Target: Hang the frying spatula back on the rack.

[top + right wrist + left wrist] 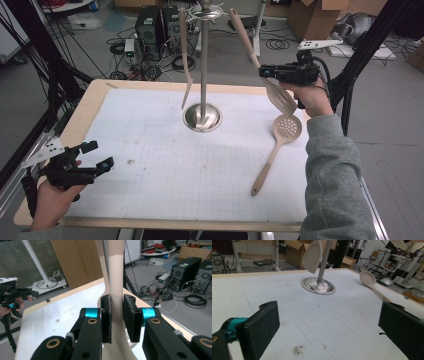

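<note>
Black right gripper | we clamp beige slotted silicone spatula | handle slants up-left toward steel rack pole | left gripper gapes, farther

R gripper clamped on beige utensil handle, upright btwn pads.

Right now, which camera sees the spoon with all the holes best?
The high view: the whole holey spoon lies flat on the table, bowl to handle tip. The left gripper view shows its bowl and some of the handle, smaller and off to the side.
</note>
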Tool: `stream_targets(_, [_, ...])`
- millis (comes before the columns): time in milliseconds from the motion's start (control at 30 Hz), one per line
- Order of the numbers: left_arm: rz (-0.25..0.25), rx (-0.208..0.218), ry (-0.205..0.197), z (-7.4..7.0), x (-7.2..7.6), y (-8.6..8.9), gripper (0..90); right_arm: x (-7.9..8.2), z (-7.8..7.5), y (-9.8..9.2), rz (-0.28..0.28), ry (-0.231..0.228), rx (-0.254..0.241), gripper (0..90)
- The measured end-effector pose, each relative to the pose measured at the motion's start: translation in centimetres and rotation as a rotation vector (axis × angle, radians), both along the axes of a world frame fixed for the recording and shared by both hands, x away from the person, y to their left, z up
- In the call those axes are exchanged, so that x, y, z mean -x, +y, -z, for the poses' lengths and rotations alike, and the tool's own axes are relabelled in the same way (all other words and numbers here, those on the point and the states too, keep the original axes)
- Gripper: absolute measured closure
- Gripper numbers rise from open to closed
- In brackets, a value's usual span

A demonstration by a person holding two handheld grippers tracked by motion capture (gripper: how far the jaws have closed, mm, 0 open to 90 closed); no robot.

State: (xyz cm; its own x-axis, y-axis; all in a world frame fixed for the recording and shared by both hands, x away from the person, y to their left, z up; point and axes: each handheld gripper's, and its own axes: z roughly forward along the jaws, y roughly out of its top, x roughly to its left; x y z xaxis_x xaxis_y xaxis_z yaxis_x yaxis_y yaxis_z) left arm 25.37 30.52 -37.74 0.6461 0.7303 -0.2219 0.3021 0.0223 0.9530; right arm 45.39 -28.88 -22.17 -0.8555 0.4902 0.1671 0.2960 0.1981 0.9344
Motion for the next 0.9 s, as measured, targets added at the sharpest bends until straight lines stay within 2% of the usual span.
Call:
stream_targets(300, [-0.003, -0.001, 0.002, 0.06, -0.01, 0.08, 3.9, -0.39, 0.34, 0.03, -0.029, 0.019, -0.024, 77.7])
stream_targets(900, [0.005, -0.008, 0.005, 0.11, -0.04, -0.20, 3.9, -0.72, 0.89, 0.89, -0.042, 0.043, -0.011, 77.7])
